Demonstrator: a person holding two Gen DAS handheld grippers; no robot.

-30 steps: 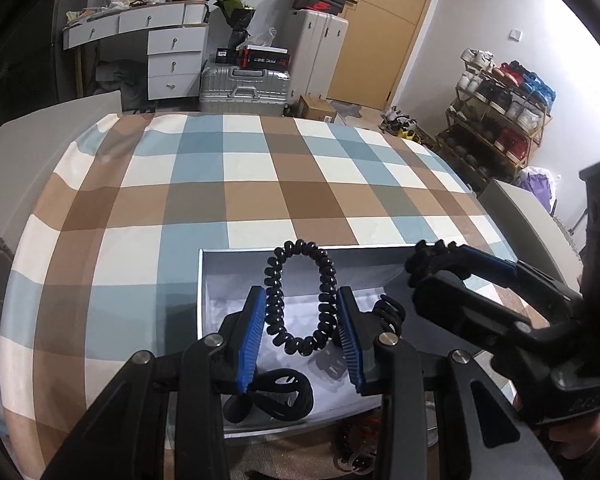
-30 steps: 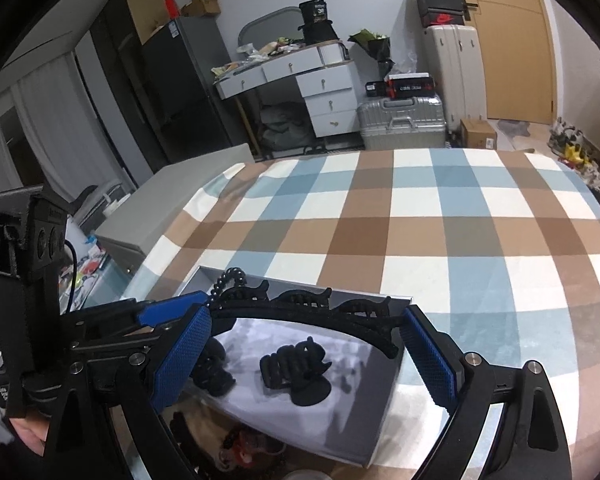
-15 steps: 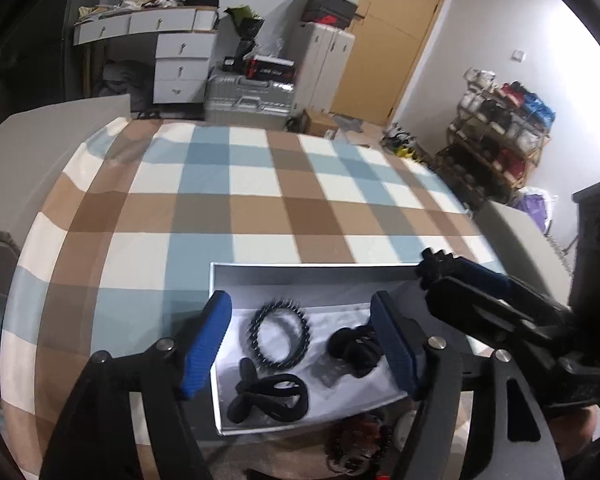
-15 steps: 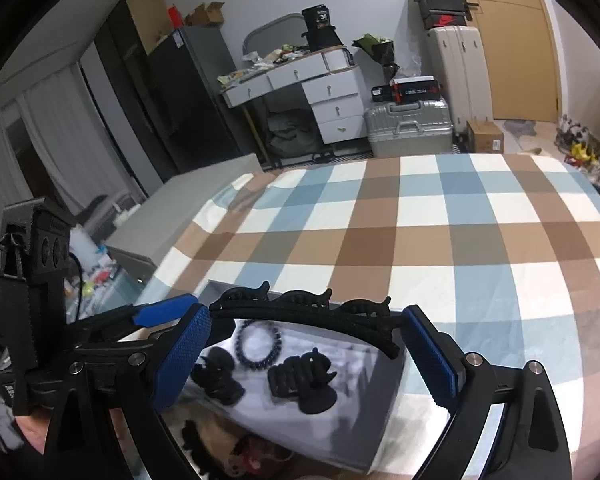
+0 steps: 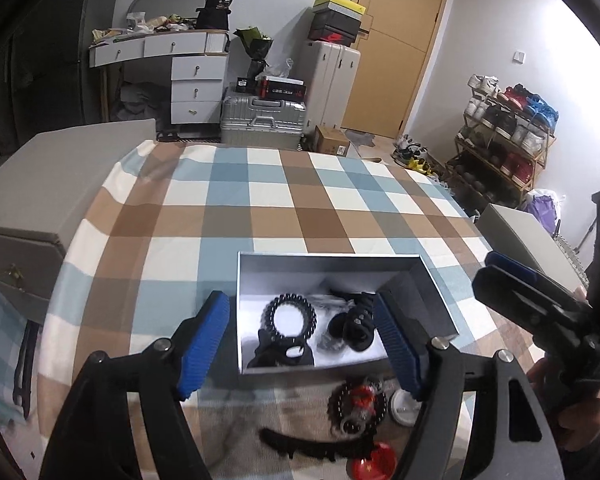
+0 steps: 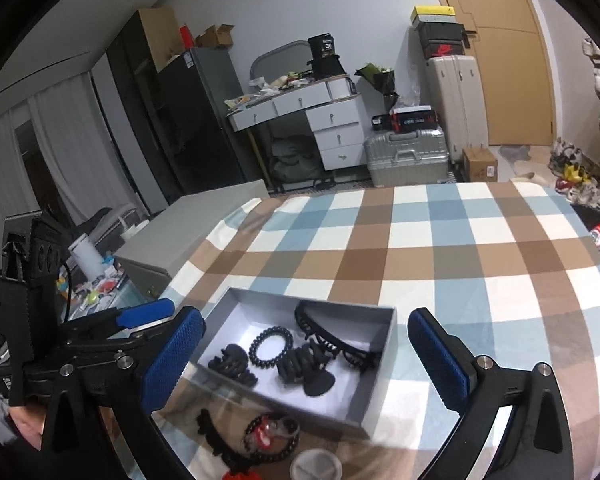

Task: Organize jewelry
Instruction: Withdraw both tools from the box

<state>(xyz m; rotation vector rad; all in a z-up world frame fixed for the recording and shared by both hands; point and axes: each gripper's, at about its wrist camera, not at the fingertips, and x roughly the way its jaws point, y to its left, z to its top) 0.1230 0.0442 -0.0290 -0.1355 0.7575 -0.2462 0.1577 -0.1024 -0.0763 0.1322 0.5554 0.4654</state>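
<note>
A grey open box [image 5: 328,262] [image 6: 384,332] sits on the checked tablecloth. Inside lie a black coil hair tie [image 5: 294,316] [image 6: 271,342], black claw clips [image 5: 354,326] [image 6: 306,372] and a long black hair clip [image 6: 332,338]. My left gripper [image 5: 302,348] is open and empty, raised above the box's near side. My right gripper [image 6: 306,360] is open and empty above the box; it also shows at the right of the left wrist view [image 5: 512,276].
Loose pieces lie in front of the box: a black bead bracelet with red charm [image 5: 358,400] [image 6: 270,436], a black comb clip [image 5: 300,446] [image 6: 212,432], a red piece [image 5: 374,464], a small round white lid [image 5: 404,406] [image 6: 314,466]. A grey cabinet [image 5: 40,184] stands left.
The left gripper opened, dropped the coil hair tie into the box and drew back. The right gripper opened and let the long black clip fall into the box.
</note>
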